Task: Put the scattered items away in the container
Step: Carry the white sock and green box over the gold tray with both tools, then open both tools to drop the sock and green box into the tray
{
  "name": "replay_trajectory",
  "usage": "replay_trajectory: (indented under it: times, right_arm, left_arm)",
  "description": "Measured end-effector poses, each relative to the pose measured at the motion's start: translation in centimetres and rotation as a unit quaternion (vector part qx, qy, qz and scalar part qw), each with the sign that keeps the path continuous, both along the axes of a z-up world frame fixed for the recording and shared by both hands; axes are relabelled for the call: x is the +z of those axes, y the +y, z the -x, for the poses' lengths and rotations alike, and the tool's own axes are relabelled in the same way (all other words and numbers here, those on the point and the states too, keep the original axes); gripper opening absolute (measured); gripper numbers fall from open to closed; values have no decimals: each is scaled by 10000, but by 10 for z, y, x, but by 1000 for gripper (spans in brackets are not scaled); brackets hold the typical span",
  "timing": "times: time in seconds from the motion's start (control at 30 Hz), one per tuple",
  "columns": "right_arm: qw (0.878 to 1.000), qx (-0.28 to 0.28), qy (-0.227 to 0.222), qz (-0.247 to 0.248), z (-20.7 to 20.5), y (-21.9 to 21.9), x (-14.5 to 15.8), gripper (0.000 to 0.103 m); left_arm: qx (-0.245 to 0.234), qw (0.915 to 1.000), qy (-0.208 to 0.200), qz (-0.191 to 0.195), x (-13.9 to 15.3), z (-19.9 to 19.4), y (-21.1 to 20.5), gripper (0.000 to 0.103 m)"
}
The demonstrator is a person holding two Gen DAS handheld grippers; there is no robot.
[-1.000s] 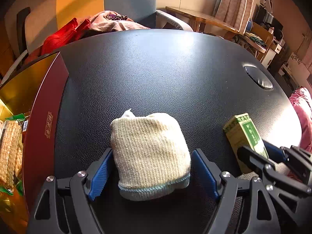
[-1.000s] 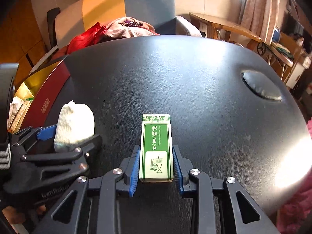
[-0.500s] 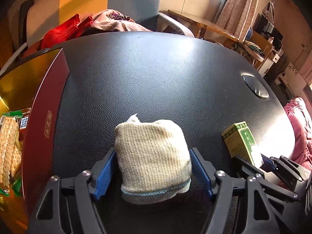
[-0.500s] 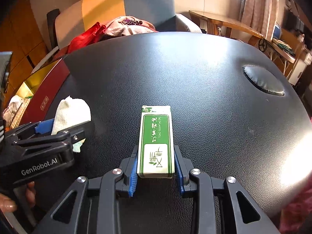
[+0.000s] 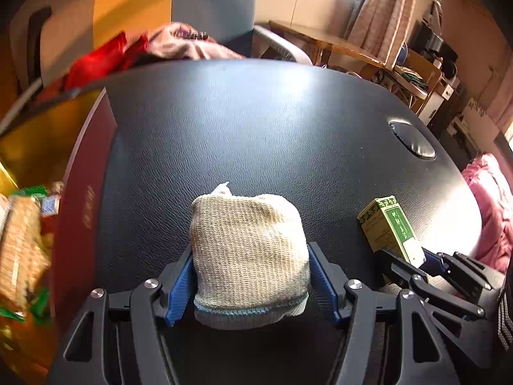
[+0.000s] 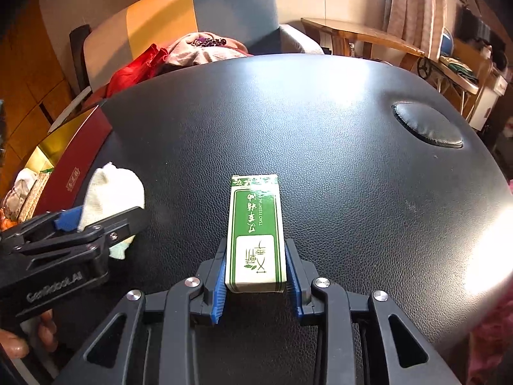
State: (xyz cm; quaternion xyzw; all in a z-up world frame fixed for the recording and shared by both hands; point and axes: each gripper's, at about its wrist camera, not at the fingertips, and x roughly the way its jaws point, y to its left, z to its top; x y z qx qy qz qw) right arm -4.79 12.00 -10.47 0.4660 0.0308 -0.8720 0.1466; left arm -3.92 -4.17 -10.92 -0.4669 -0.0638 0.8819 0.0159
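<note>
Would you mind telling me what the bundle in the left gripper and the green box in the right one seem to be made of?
The rolled bundle: soft knitted fabric, probably cotton, with visible ribbed weave. The green box: printed cardboard with crisp folded edges and a slight sheen.

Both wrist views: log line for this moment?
left gripper: shut on knit bundle | right gripper: shut on green box | red container: left

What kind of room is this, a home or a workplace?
Most likely a lived-in home room: clothes are heaped on an upholstered chair, curtains hang at a window, and a cluttered wooden side table stands behind the black padded table.
</note>
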Motion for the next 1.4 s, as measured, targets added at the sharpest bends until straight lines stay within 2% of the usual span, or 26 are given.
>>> replay_trajectory:
  times: [0.2,0.43,0.6,0.77,0.87,1.07,1.23,1.4]
  right_arm:
    - [10000,11,19,7,-7,-3,3,31]
    - [9999,-24,37,111,-15,0,10,31]
    - [9997,29,152,195,-19,-4,23,31]
    - [9981,297,376,380,-22,-25,49,31]
    - [9950,655,549,509,-26,-52,69,31]
    - [9816,1619,726,707,-35,-139,96,31]
    - [9698,2260,687,608,-41,-214,93,31]
    - [9642,2563,372,562,-35,-267,78,31]
  left_arm:
    - [-124,9998,129,51,12,-9,2,67]
    - [-7,9996,231,131,24,-18,-3,67]
    - [104,9991,353,190,38,-28,-14,67]
    - [379,9977,511,251,57,-44,-40,68]
    - [688,9955,574,320,67,-56,-68,68]
    - [1512,9859,535,467,77,-81,-146,68]
    - [2102,9750,395,607,72,-93,-207,68]
    - [2407,9678,258,686,59,-98,-245,68]
